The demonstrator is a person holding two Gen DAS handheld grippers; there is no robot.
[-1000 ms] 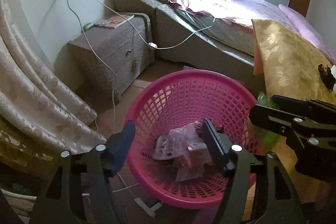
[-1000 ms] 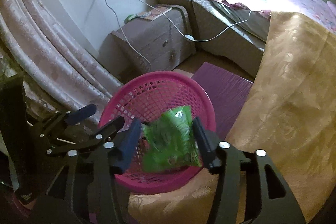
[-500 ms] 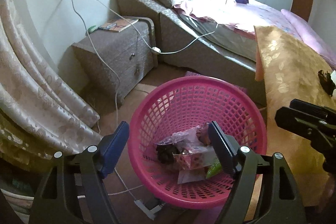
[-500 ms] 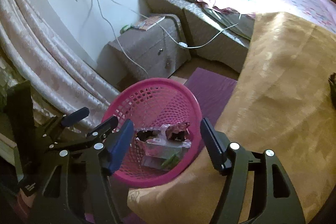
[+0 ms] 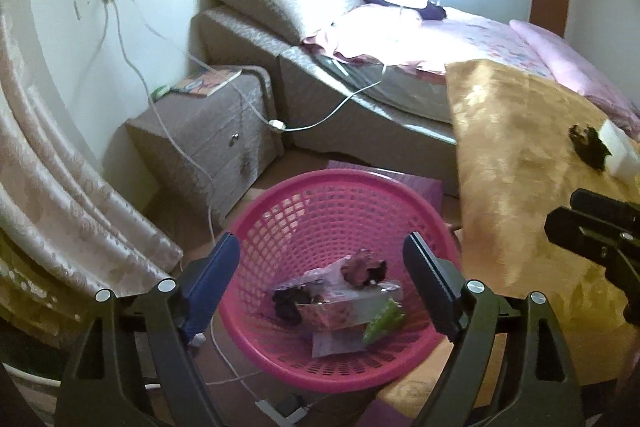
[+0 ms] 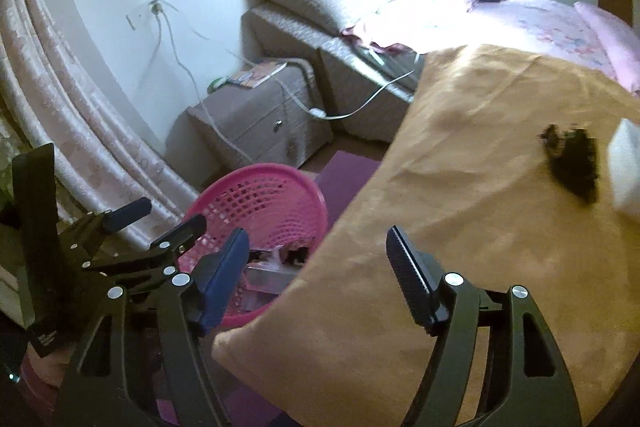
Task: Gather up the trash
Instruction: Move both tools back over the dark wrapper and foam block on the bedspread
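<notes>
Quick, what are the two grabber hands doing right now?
Left gripper: open, holding nothing, above the pink basket.
Right gripper: open, holding nothing.

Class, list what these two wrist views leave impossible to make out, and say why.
- Pink basket, right wrist view: near side hidden by the gold cloth and a gripper finger.
- Dark scrap on the cloth: too blurred to identify.
- White object, left wrist view: too indistinct to identify.
- Basket contents: jumbled, mostly unidentifiable.

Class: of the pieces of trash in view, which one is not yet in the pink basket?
The dark crumpled scrap lying on the gold cloth, beside a white object. The green wrapper and the other pieces already lie inside the pink basket.
</notes>
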